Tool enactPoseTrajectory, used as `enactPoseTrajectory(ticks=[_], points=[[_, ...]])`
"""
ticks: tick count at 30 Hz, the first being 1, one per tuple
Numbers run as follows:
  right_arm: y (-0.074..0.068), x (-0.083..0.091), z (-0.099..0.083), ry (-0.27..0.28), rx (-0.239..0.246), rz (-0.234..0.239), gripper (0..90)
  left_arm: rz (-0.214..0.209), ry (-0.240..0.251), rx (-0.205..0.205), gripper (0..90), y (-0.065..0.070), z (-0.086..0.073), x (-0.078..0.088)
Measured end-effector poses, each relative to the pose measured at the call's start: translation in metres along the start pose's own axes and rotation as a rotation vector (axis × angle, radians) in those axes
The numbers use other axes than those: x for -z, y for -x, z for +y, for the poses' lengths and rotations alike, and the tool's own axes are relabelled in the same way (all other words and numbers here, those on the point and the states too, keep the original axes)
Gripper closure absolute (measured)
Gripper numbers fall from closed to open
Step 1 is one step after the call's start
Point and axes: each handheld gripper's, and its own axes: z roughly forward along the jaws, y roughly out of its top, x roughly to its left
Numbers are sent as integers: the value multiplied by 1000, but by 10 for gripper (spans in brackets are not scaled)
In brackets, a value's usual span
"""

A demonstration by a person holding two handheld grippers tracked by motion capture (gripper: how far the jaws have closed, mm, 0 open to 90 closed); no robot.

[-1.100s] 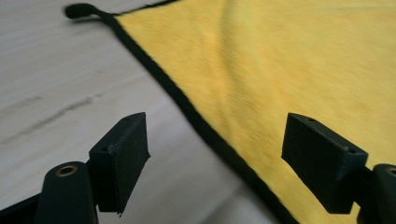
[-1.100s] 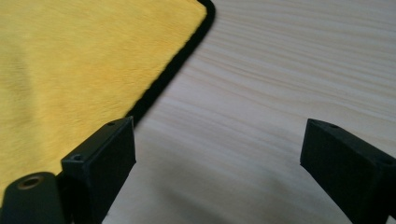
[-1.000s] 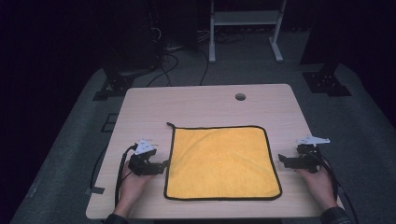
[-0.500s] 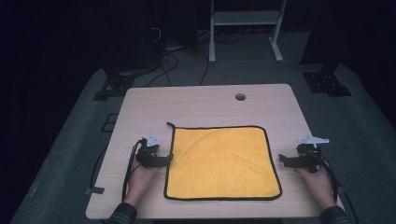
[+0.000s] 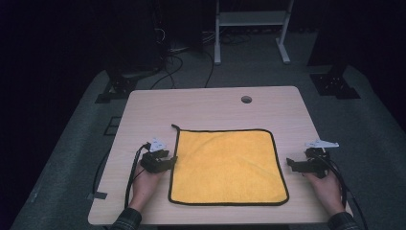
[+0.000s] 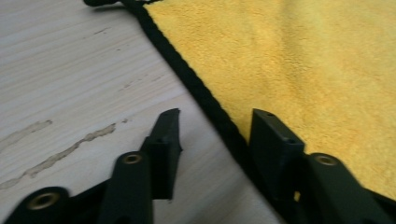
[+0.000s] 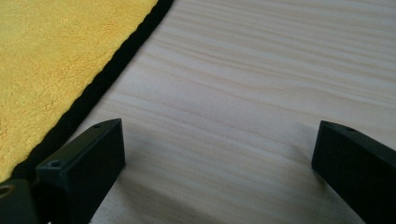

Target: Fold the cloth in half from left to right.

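Lying flat and spread out on the near half of the table point(image 5: 210, 108), the yellow cloth point(image 5: 229, 165) with its black edging sits between your two hands. Your left gripper point(image 5: 168, 160) rests at the cloth's left edge, its jaws parted; in the left gripper view point(image 6: 212, 135) the black edging point(image 6: 196, 88) runs between them, one jaw over the bare wood and the other over the yellow pile. Your left hand point(image 5: 146, 179) reaches in from the near edge, palm low over the table. Your right gripper point(image 5: 289, 163) sits just off the cloth's right edge, pointing toward it. In the right gripper view point(image 7: 217, 144) its jaws stand wide apart over bare wood, with the edging just beside one jaw. Your right hand point(image 5: 328, 189) lies low near the table's right corner, cables trailing back from it.
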Motion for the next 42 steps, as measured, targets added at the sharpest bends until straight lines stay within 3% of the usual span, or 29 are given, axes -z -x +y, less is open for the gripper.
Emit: enactPoseTrajectory(ticks=[4, 6, 12, 16, 19, 30, 42], points=[[0, 0, 0, 0, 0, 0, 18, -22, 12, -4, 664, 2, -1, 0], [0, 0, 0, 0, 0, 0, 18, -41, 19, 8, 770, 4, -2, 0], [-1, 0, 0, 0, 6, 5, 18, -59, 19, 32, 855, 5, -2, 0], [-1, 0, -1, 1, 9, 6, 18, -63, 17, 29, 865, 4, -1, 0], [-1, 1, -1, 1, 10, 6, 18, -119, 39, 76, 865, -3, -3, 0], [-1, 1, -1, 2, 12, 8, 18, -204, 118, 88, 864, -4, 5, 13], [-1, 1, -1, 1, 10, 10, 18, -308, 204, 105, 864, 9, 27, 15]])
